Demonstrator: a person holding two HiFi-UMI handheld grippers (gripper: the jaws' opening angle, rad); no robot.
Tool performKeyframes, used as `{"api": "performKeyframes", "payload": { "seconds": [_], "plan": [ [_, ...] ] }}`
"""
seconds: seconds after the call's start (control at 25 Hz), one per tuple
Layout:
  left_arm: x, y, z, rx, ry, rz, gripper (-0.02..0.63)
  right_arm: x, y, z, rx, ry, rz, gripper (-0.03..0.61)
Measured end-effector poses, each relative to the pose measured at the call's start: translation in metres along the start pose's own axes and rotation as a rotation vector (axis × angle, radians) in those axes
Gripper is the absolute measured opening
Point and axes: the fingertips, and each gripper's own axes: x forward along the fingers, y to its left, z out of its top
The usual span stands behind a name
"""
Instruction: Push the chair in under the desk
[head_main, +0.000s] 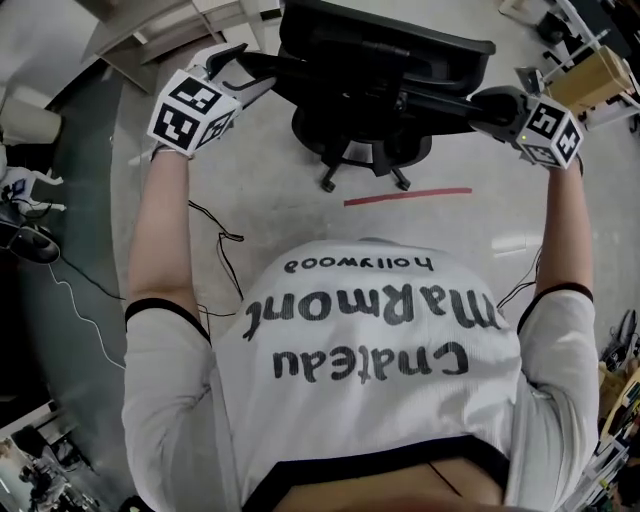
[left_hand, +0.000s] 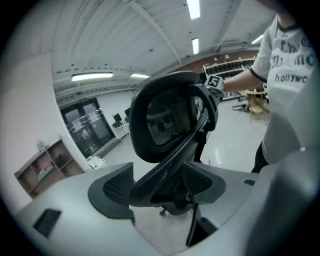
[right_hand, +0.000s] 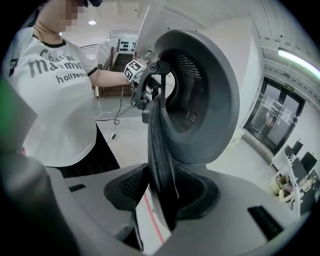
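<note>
A black mesh-backed office chair (head_main: 385, 60) stands on the floor in front of me, its back toward me. My left gripper (head_main: 245, 72) is at the left edge of the backrest, and in the left gripper view (left_hand: 160, 185) the frame bar (left_hand: 172, 150) runs between wide open jaws. My right gripper (head_main: 485, 100) is at the right edge. In the right gripper view (right_hand: 162, 187) the backrest's rim (right_hand: 160, 150) stands between the pads, close against the right one, with floor showing beside the left one. No desk shows near the chair.
A red tape line (head_main: 407, 196) lies on the floor behind the chair's wheeled base (head_main: 360, 165). Thin cables (head_main: 225, 250) trail on the floor at my left. A shelf unit (head_main: 150, 30) stands far left, a wooden piece (head_main: 590, 80) far right.
</note>
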Motion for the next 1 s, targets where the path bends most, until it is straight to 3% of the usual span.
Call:
{"api": "performKeyframes", "payload": {
  "seconds": [0.24, 0.36, 0.48, 0.72, 1.0],
  "plan": [
    [0.038, -0.014, -0.001, 0.22, 0.092, -0.138, 0.308, -0.005, 0.001, -0.004, 0.027, -0.011, -0.032, 0.193],
    [0.047, -0.024, -0.004, 0.301, 0.121, -0.213, 0.222, -0.005, 0.0, -0.005, 0.041, -0.015, -0.051, 0.201],
    [0.047, -0.027, -0.005, 0.288, 0.106, -0.249, 0.212, -0.003, -0.001, -0.006, 0.041, -0.005, -0.058, 0.204],
    [0.042, -0.03, -0.004, 0.222, 0.135, -0.208, 0.21, -0.004, 0.001, -0.005, 0.053, 0.03, -0.047, 0.21],
    [0.038, -0.031, -0.002, 0.225, 0.179, -0.166, 0.206, -0.005, 0.001, -0.001, 0.041, 0.045, -0.042, 0.21]
  ]
}}
